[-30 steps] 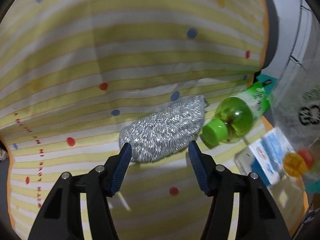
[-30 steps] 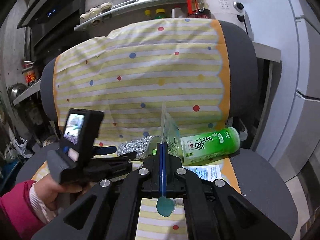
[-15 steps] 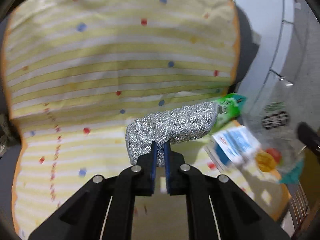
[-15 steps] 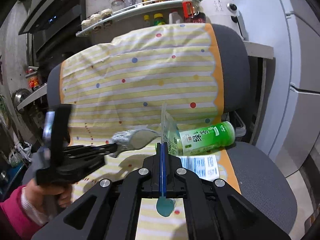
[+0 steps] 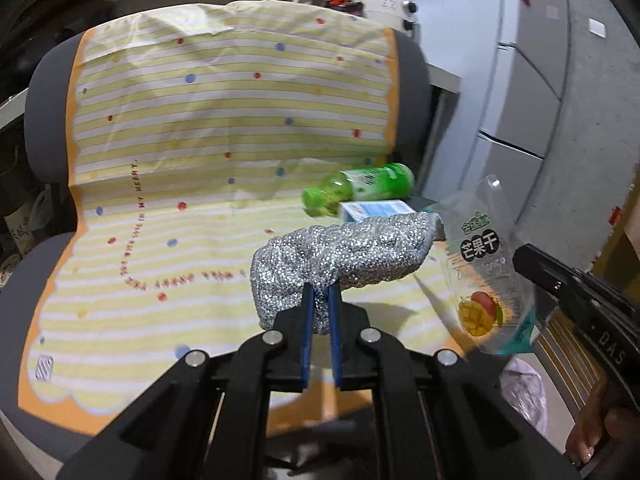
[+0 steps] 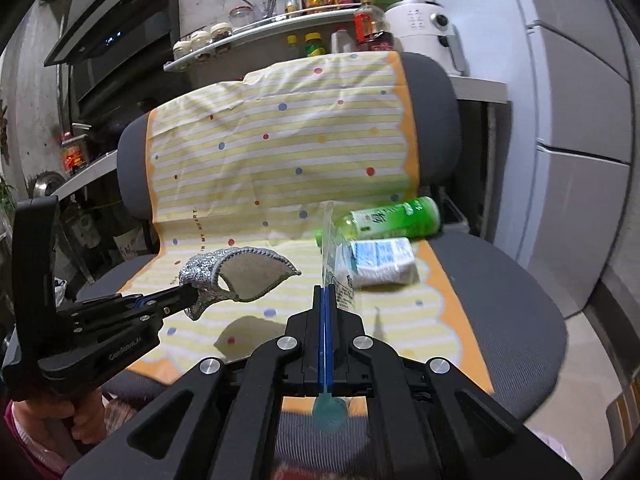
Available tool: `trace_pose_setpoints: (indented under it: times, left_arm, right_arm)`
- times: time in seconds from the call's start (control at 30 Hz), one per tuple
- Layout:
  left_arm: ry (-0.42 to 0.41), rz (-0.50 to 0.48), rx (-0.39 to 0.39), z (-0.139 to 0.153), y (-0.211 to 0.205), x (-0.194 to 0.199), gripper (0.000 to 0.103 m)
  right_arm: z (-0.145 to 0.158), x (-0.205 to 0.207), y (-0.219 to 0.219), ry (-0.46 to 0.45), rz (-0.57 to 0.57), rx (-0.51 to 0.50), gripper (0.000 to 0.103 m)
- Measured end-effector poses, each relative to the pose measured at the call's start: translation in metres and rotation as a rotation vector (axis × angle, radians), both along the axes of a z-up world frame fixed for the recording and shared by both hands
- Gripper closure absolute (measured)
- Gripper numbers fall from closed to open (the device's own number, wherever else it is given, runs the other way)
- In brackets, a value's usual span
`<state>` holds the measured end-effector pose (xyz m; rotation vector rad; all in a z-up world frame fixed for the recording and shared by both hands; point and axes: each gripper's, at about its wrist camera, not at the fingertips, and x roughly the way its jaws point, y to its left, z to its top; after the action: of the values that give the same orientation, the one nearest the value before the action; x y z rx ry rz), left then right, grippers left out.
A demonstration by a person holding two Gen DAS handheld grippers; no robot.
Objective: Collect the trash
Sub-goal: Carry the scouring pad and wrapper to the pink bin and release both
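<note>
My left gripper (image 5: 320, 296) is shut on a silver glittery pouch (image 5: 344, 256), lifted clear of the seat; the same pouch (image 6: 232, 276) shows its open mouth in the right wrist view, held by the left gripper (image 6: 188, 300). My right gripper (image 6: 325, 292) is shut on a clear dried-mango snack bag (image 6: 334, 256), seen edge-on; the bag (image 5: 484, 276) hangs at the right in the left wrist view. A green bottle (image 6: 392, 218) and a blue-white tissue pack (image 6: 380, 260) lie on the seat.
A grey office chair (image 6: 500, 300) carries a yellow striped cloth (image 5: 200, 160) with coloured dots over seat and backrest. Behind it a shelf (image 6: 280, 28) holds jars and bottles, with a white appliance (image 6: 420, 24). A grey fridge (image 6: 580, 120) stands at the right.
The left gripper shut on the silver pouch, lifted it off the seat and pulled back from the chair. The right gripper kept holding the snack bag and also drew back.
</note>
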<state>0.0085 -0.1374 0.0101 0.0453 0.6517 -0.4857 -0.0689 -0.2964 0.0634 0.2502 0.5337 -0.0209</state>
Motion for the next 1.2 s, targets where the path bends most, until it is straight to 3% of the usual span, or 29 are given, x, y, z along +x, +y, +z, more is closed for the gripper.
trace_pose_setpoints:
  times: [0.47,0.67,0.9,1.03,1.1,1.13,1.2]
  left_arm:
    - [-0.032,-0.299,-0.037,-0.016,-0.087,-0.074,0.097]
    - [-0.023,-0.435,-0.048,-0.037,-0.122,-0.1,0.097]
    - [0.022,-0.507,-0.017,-0.056,-0.145,-0.11,0.097]
    - [0.043,-0.513,-0.003,-0.063,-0.148,-0.109,0.097]
    - [0.053,-0.511,0.0,-0.064,-0.148,-0.106,0.097]
    - [0.058,-0.51,0.003,-0.065,-0.149,-0.106,0.097]
    - [0.063,-0.508,0.01,-0.066,-0.149,-0.105,0.097]
  right_arm:
    - [-0.008,-0.118,-0.066,0.004,-0.24,-0.002,0.103]
    - [-0.035,-0.16,-0.097,0.075,-0.372,0.0,0.103]
    - [-0.084,-0.18,-0.122,0.19,-0.465,0.082,0.102]
    - [-0.114,-0.179,-0.132,0.272,-0.512,0.109,0.096]
    - [-0.127,-0.176,-0.134,0.315,-0.508,0.118,0.082]
    - [-0.132,-0.175,-0.133,0.33,-0.506,0.122,0.07]
    - [-0.135,-0.176,-0.131,0.33,-0.5,0.13,0.067]
